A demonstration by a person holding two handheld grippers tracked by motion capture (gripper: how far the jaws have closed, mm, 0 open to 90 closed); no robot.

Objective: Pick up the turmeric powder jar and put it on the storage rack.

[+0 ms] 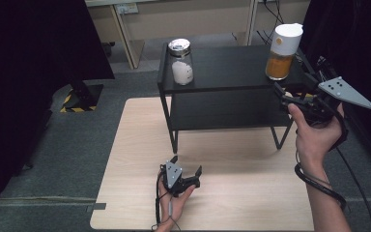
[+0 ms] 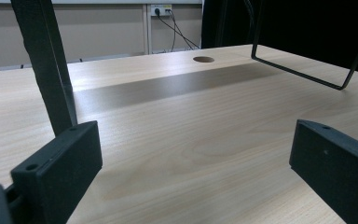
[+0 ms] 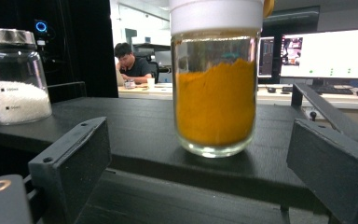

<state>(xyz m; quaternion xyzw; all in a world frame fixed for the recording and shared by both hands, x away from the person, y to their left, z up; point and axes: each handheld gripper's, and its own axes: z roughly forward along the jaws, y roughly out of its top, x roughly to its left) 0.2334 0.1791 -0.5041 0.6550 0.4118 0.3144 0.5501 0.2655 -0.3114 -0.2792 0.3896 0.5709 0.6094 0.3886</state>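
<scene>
A glass jar of orange powder (image 1: 281, 53) (image 3: 215, 91) with a white lid stands near the right edge of the black shelf's top (image 1: 227, 67) (image 3: 135, 126). My right gripper (image 1: 294, 82) (image 3: 196, 163) is open just in front of that jar, its jaws spread wider than the jar and not touching it. A second jar (image 1: 181, 62) (image 3: 15, 77), holding white grains under a silver lid, stands at the shelf's left end. My left gripper (image 1: 187, 166) (image 2: 191, 154) rests open low over the wooden table (image 1: 140, 145) (image 2: 191, 135), with nothing between its jaws.
The black two-tier shelf stands on thin metal legs (image 2: 49, 65) at the table's far half; a lower tier (image 1: 222, 111) lies under the top. A round cable hole (image 2: 203, 59) is in the tabletop. Desks, monitors (image 3: 326, 53) and a seated person are far behind the shelf.
</scene>
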